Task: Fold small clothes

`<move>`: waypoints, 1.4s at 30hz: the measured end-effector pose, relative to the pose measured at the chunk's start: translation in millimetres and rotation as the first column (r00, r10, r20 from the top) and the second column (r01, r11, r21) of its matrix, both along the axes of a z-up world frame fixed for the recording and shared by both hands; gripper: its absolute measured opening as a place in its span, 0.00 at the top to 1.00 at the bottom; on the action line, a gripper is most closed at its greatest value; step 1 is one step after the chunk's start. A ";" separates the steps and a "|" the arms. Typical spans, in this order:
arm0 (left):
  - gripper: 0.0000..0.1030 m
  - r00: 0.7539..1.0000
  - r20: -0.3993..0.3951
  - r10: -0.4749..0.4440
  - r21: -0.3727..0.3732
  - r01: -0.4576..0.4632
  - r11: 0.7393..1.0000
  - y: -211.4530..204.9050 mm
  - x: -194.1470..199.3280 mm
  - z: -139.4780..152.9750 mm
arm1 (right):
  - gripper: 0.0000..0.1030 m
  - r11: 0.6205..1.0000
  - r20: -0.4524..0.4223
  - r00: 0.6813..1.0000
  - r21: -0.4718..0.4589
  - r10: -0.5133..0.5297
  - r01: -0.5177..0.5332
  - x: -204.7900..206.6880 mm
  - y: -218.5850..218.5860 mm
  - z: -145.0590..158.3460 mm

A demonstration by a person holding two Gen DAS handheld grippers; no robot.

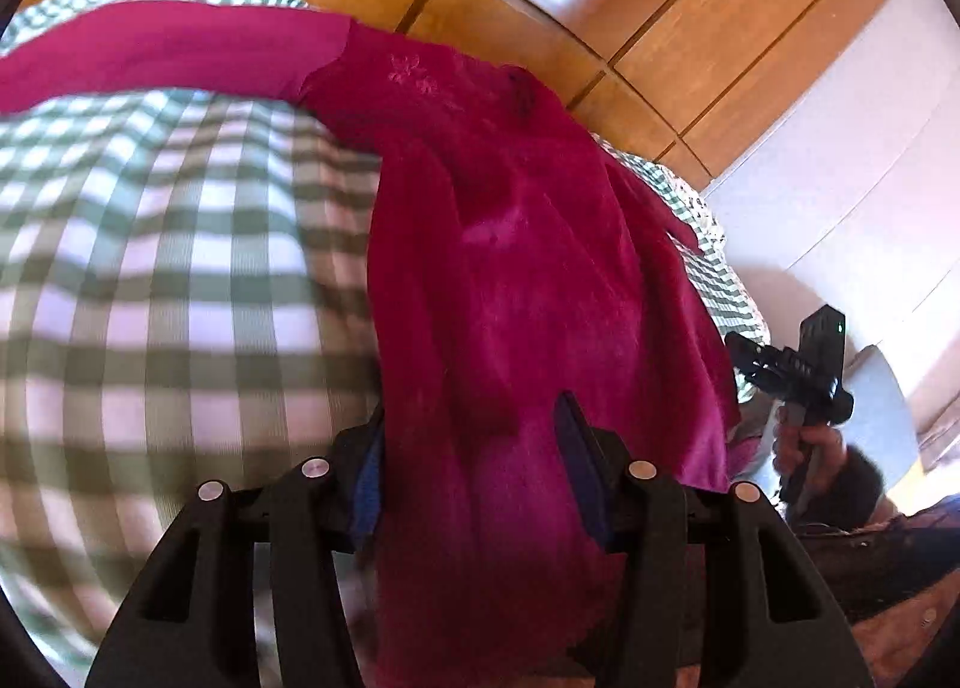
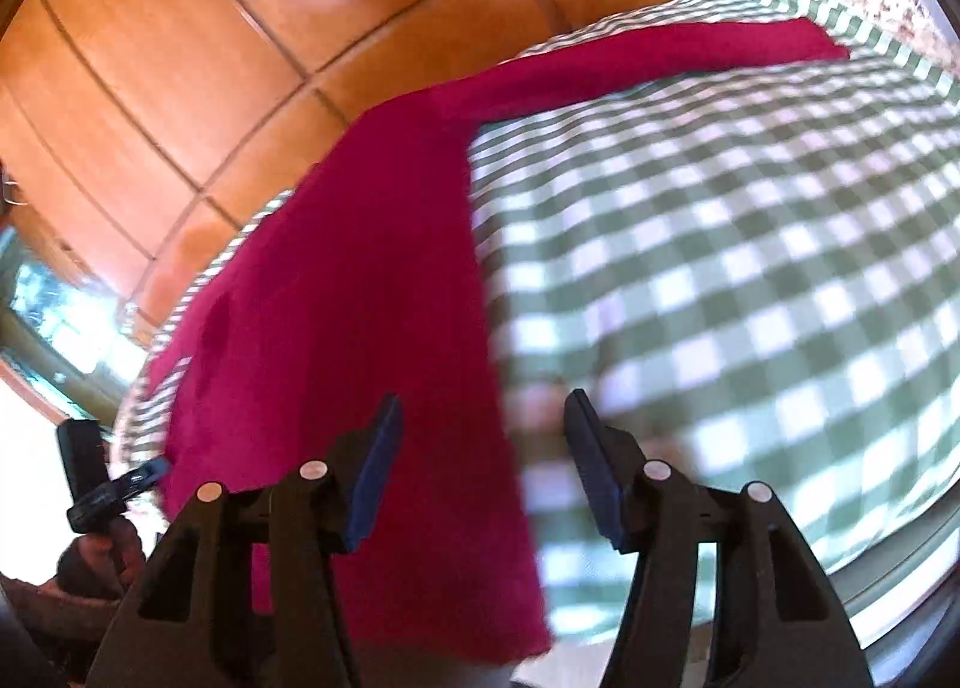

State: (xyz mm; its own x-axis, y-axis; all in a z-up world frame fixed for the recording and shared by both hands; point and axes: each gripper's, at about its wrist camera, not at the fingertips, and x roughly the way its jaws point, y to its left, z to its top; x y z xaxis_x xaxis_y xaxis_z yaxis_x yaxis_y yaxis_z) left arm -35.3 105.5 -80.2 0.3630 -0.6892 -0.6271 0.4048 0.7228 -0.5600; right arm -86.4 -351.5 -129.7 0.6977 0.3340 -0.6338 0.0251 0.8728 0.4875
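On the green-checked bed (image 2: 750,244), the magenta garment (image 1: 516,280) lies lengthwise, one sleeve (image 2: 660,51) outstretched for folding; the left tool (image 1: 474,466) brackets its near hem, grip uncertain; the right tool (image 2: 480,466) is half-spread, pinching nothing.

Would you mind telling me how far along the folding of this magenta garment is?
Done: the magenta garment lies on the checked cloth, one sleeve still stretched out. In hand: its near edge sits between the left tool's fingers and beside the right tool; whether either grips it is unclear. Left: no finished fold shows yet.
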 end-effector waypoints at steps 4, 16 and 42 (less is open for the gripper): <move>0.60 0.999 -0.044 -0.020 -0.023 0.019 1.000 -9.6 -9.4 -4.3 | 0.72 0.998 -0.020 0.999 -0.041 0.051 -0.052 -2.7 21.5 -8.6; 0.94 0.996 -0.085 -0.023 0.020 0.024 1.000 25.5 -34.7 29.7 | 0.93 0.995 -0.056 0.998 -0.091 0.042 -0.047 -26.8 22.5 6.2; 0.26 0.726 -0.085 0.683 -0.067 -0.688 0.723 204.8 112.8 22.5 | 0.45 0.954 -0.063 0.969 0.171 -0.240 0.248 192.2 -40.3 22.4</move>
